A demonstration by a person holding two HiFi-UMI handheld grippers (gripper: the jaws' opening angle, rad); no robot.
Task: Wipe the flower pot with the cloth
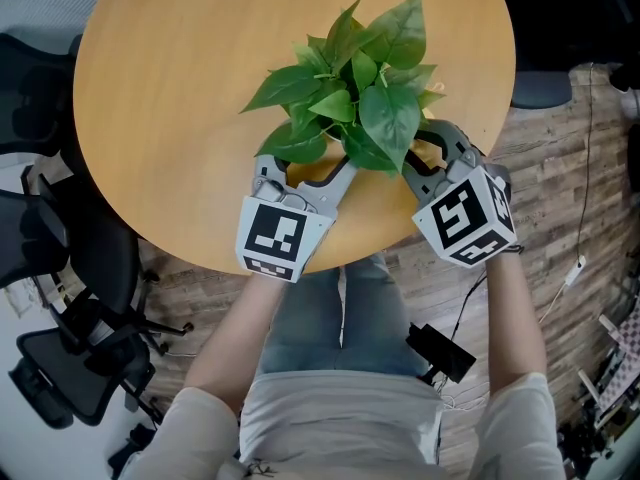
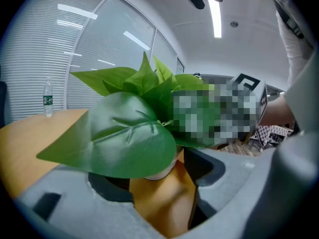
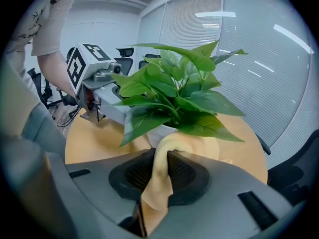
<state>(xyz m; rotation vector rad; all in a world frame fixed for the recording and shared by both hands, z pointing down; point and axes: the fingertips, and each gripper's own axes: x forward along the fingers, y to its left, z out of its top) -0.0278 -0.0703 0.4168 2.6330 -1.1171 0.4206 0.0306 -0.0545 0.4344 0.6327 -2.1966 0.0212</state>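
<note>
Flower pot [image 3: 158, 131] sits near the table [image 1: 160, 88] edge, hidden from above by its leaves [image 1: 365, 88]. Right tool [image 3: 160, 156] is clamped on the yellow cloth [image 3: 162, 188], bunched end against the pot wall, placed to rub. Left tool [image 1: 308, 171] is about half open, pot base at its tips, no pad seen pressing. Likely there to brace against sliding.

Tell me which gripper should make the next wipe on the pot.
Right. The right gripper is shut on the yellow cloth, which lies against the flower pot. The left gripper has no cloth; its jaws stand apart at the pot, a leaf hiding any contact.
</note>
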